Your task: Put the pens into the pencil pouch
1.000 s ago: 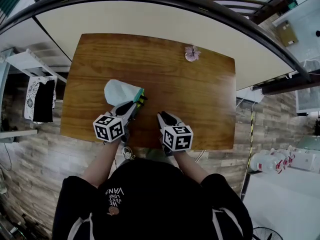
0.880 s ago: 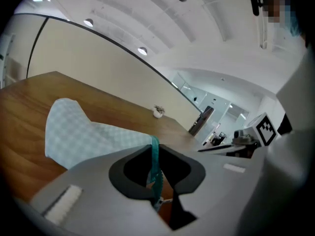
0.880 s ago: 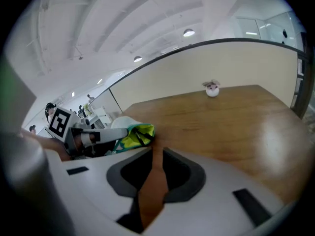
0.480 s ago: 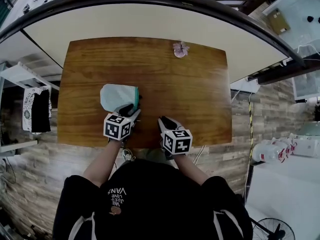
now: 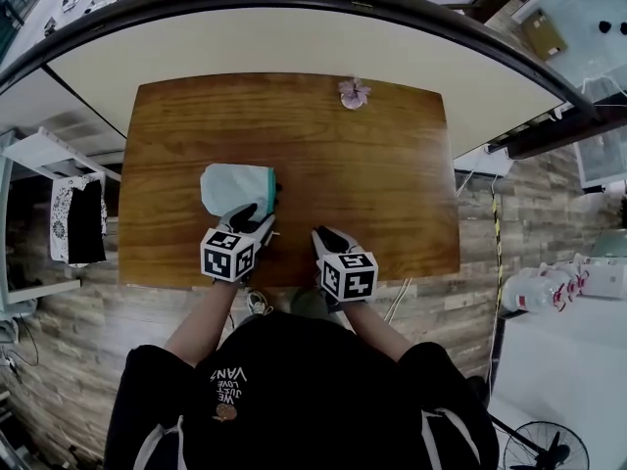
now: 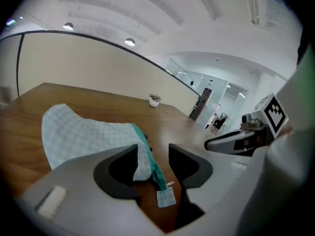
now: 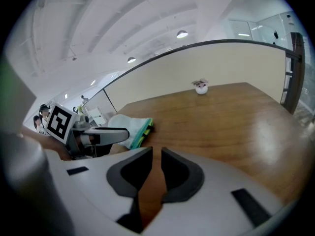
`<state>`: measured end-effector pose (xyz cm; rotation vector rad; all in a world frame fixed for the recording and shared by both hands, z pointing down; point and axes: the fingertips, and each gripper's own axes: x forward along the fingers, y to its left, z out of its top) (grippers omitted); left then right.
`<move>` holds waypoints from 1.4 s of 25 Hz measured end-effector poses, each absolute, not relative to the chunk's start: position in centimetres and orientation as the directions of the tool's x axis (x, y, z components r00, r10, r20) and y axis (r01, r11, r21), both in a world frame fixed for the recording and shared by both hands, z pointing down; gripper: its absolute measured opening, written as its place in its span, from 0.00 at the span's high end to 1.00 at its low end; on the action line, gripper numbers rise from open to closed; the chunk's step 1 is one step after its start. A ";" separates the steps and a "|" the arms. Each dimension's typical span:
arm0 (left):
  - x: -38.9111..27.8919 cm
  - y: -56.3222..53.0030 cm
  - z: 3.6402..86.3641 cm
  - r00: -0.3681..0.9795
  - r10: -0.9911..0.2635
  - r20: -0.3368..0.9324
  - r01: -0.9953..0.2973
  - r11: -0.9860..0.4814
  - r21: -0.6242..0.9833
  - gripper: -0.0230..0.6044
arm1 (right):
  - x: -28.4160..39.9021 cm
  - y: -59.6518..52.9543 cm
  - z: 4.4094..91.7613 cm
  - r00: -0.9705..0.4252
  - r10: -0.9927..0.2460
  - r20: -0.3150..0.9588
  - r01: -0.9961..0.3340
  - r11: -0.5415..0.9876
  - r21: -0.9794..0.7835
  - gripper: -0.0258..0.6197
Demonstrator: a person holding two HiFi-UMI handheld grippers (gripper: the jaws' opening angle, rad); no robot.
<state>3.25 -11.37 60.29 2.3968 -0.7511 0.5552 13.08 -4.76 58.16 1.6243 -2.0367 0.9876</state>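
A pale green checked pencil pouch (image 5: pixel 235 186) lies flat on the wooden table (image 5: pixel 372 184), its green-zipped mouth to the right. My left gripper (image 5: pixel 257 219) sits at the pouch's near right corner. In the left gripper view its jaws (image 6: pixel 153 154) have just been opening and now stand wide. The pouch (image 6: pixel 83 132) corner and the zipper tab (image 6: pixel 166 196) lie loose between them, not pressed. Yellow and green ends (image 7: pixel 142 131) show at the pouch's mouth. My right gripper (image 5: pixel 325 235) rests beside the left one, its jaws (image 7: pixel 156 154) a narrow slit apart with only table between them.
A small pink flower ornament (image 5: pixel 353 92) stands at the table's far edge. A curved cream counter with a dark rail (image 5: pixel 294 27) runs behind the table. The table's near edge (image 5: pixel 294 284) lies just under both grippers.
The left gripper was shut at the pouch's mouth. It has since opened and pulled back a little toward the near edge. The right gripper has barely shifted.
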 end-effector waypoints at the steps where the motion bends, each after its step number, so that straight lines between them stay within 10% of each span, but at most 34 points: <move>1: 2.9 -11.4 60.0 0.756 -0.394 0.522 -0.621 -0.684 0.383 0.67 | 12.9 -4.8 58.0 -0.278 -0.706 0.651 -0.949 0.100 -0.298 0.88; 20: -4.4 -8.3 53.0 0.748 -0.554 0.366 -0.660 -0.681 0.318 0.69 | 9.0 -3.0 52.3 -0.227 -0.850 0.475 -0.962 0.119 -0.248 0.94; 35: -8.6 -4.2 48.9 0.763 -0.587 0.270 -0.643 -0.732 0.225 0.93 | 5.1 0.0 50.2 -0.228 -0.877 0.422 -0.961 0.133 -0.242 0.94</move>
